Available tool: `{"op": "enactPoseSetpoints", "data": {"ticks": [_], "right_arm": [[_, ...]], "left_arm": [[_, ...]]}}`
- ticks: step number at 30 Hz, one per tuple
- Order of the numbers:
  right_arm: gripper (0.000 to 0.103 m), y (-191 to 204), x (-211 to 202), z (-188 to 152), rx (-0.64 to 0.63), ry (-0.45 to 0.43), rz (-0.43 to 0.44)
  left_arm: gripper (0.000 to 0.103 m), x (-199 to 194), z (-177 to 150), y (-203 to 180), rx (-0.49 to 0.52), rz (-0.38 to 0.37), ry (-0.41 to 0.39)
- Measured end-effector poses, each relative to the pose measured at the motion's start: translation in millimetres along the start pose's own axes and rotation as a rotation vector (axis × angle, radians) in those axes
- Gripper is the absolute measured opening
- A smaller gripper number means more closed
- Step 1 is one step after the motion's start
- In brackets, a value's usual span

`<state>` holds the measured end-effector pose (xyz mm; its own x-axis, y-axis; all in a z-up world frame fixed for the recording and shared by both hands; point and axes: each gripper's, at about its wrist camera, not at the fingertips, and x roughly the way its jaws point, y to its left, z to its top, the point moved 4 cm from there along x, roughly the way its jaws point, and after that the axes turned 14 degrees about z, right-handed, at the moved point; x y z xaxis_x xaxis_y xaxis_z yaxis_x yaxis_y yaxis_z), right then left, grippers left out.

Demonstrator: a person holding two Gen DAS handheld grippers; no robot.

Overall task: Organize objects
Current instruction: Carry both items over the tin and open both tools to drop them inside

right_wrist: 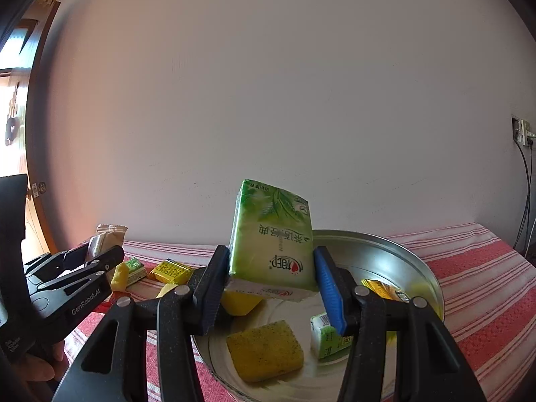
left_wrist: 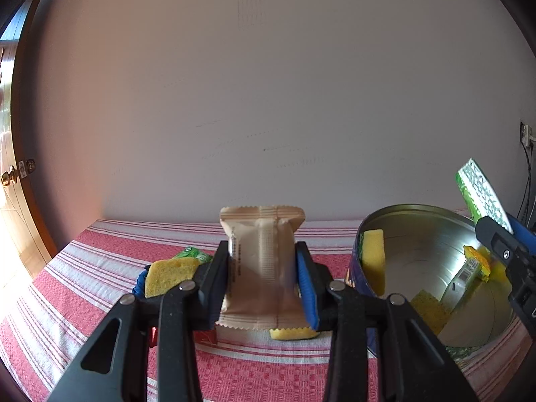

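My left gripper [left_wrist: 264,278] is shut on a beige snack packet [left_wrist: 263,264] and holds it above the red striped cloth, left of the round metal tin [left_wrist: 418,214]. My right gripper [right_wrist: 271,288] is shut on a green tissue pack [right_wrist: 273,238] and holds it over the tin [right_wrist: 418,268]. The tin holds a yellow sponge [right_wrist: 264,350], a small green-white packet [right_wrist: 326,336] and a yellow packet [right_wrist: 385,289]. The left gripper [right_wrist: 90,261] with the beige packet [right_wrist: 107,236] shows at the left in the right wrist view.
On the cloth [left_wrist: 100,268] left of the tin lie a yellow sponge [left_wrist: 171,276], a green packet [left_wrist: 192,254], a red item [left_wrist: 204,336] and a yellow piece [left_wrist: 293,333]. More small packets [right_wrist: 169,271] lie on the cloth. A wall stands behind; a door is at the far left.
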<state>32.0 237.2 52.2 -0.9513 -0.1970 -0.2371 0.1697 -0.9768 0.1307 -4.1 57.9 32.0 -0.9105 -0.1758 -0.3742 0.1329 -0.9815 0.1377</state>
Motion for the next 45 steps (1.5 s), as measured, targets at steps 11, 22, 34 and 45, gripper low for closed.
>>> {"op": "enactPoseSetpoints", "data": {"ticks": [11, 22, 34, 45], "right_arm": [[0.054, -28.2, -3.5, -0.7, -0.016, 0.001, -0.079], [0.054, -68.4, -11.4, -0.6, -0.027, 0.056, -0.155], [0.054, -102.2, 12.8, -14.1, 0.0, 0.163, -0.177], [0.054, -101.4, 13.9, -20.6, -0.004, 0.197, -0.167]], "left_arm": [[0.037, -8.7, 4.9, -48.3, 0.043, -0.057, -0.01], [0.037, -4.2, 3.3, -104.4, 0.097, -0.131, 0.012], [0.037, 14.9, 2.3, -152.3, 0.178, -0.145, 0.126], [0.037, 28.0, -1.2, -149.8, 0.199, -0.13, 0.167]]}}
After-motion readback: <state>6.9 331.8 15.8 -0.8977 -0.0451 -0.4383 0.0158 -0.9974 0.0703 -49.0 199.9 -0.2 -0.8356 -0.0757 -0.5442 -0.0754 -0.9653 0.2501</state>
